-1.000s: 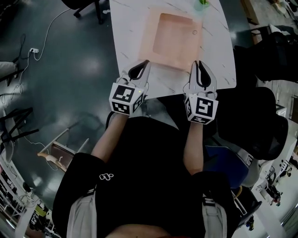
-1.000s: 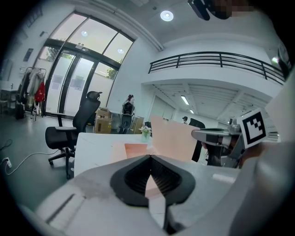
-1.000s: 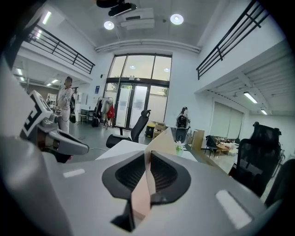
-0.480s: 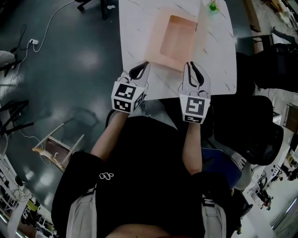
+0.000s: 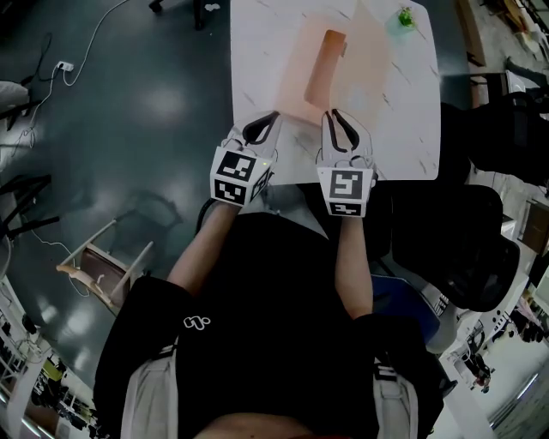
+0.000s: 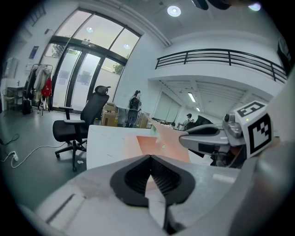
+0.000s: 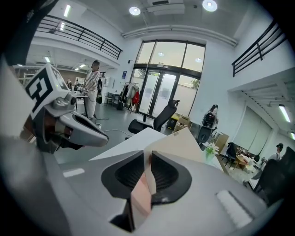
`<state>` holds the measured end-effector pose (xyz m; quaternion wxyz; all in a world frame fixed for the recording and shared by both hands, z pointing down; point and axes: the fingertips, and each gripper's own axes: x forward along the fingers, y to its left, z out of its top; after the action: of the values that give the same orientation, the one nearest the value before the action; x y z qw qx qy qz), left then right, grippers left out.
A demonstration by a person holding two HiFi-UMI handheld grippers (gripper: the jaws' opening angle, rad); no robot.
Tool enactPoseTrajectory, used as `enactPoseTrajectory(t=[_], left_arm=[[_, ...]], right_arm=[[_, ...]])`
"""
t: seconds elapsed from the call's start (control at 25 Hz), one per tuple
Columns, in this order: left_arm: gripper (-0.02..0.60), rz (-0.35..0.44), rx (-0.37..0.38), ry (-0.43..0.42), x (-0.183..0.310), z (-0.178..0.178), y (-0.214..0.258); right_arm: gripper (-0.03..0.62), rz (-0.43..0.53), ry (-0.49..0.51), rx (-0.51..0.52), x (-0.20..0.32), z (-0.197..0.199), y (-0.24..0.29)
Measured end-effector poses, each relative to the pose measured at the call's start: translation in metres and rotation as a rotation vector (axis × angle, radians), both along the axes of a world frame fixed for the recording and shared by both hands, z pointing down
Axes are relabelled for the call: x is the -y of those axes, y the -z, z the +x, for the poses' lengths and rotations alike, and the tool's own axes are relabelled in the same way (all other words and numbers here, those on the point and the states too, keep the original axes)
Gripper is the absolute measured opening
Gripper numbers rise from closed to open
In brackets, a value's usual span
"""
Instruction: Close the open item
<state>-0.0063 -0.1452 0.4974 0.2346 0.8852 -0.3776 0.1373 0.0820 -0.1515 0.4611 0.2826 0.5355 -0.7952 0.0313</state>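
A flat pink box (image 5: 302,73) lies on the white marble table (image 5: 257,51), its darker inside (image 5: 324,64) showing as a narrow strip. Its pale lid (image 5: 371,64) stands raised and tilted over the box from the right. My right gripper (image 5: 336,120) pinches the lid's near edge: in the right gripper view the pink lid (image 7: 186,140) runs between the pads and the right gripper (image 7: 148,154) jaws are opening. My left gripper (image 5: 262,124) is shut at the box's near left corner. In the left gripper view the left gripper (image 6: 150,157) tips meet; I cannot tell whether they pinch the rim.
A small green plant (image 5: 403,17) stands at the table's far right corner. The table's near edge runs just under both grippers. A black office chair (image 5: 463,249) stands to the right, a wooden stool (image 5: 103,274) on the floor to the left.
The lid has swung up from flat at the right and now leans over the box, hiding most of the inside. My right gripper moved left with it; the left gripper stayed put.
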Motion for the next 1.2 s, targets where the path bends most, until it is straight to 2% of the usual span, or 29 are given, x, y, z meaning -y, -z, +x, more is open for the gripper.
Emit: enactPoseTrajectory(t=[0.68,1.2], left_arm=[[-0.014,-0.021,0.01,0.027,0.008,-0.011,-0.007],[-0.014,-0.043,0.016,0.067,0.016,-0.027,-0.013]], right_arm=[[0.058,-0.13,0.204,-0.044,0.019,-0.051,-0.061],[0.066,-0.235,0.296,-0.04,0.025,-0.07,-0.099]])
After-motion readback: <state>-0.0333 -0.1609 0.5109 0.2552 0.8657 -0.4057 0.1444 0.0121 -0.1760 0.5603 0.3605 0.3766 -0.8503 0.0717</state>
